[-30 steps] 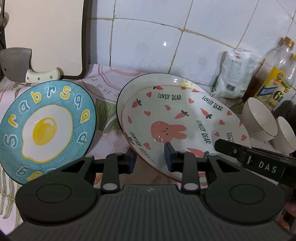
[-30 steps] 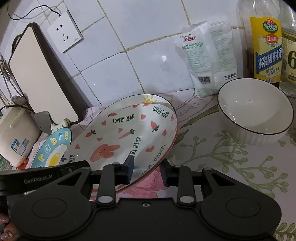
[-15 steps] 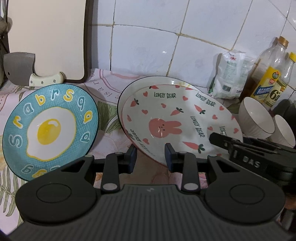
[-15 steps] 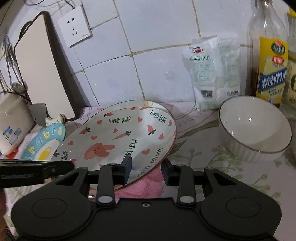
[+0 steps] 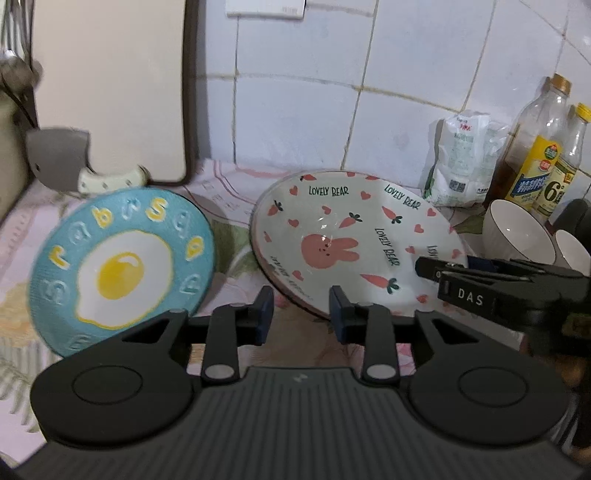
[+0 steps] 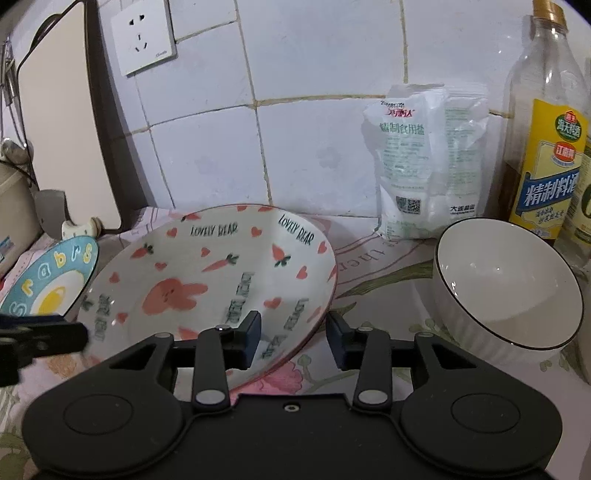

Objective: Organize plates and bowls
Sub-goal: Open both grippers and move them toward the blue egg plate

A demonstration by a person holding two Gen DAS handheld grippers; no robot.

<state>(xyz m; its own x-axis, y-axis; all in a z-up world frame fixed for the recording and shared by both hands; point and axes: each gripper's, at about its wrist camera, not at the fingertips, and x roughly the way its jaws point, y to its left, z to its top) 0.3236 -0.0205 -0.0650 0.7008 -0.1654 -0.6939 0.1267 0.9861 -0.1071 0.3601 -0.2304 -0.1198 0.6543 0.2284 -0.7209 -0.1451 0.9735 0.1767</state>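
While both grippers open, bunny plate [image 6: 207,280] rim lies between right fingers [image 6: 248,334] — unpinched.

Floral tablecloth [image 6: 373,273] over the counter; white tiled wall [image 6: 306,147] behind. Cutting board [image 5: 107,88] propped at far left, cleaver [image 5: 61,162] with pale handle at its foot. Wall socket [image 6: 143,35] above. White salt bag [image 6: 424,162] against the tiles, far right; beside it, yellow-labelled bottle [image 6: 546,147].

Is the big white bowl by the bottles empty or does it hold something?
Empty. The right wrist view looks straight into the white bowl: its inside is bare and glossy down to the bottom, with only light reflections.
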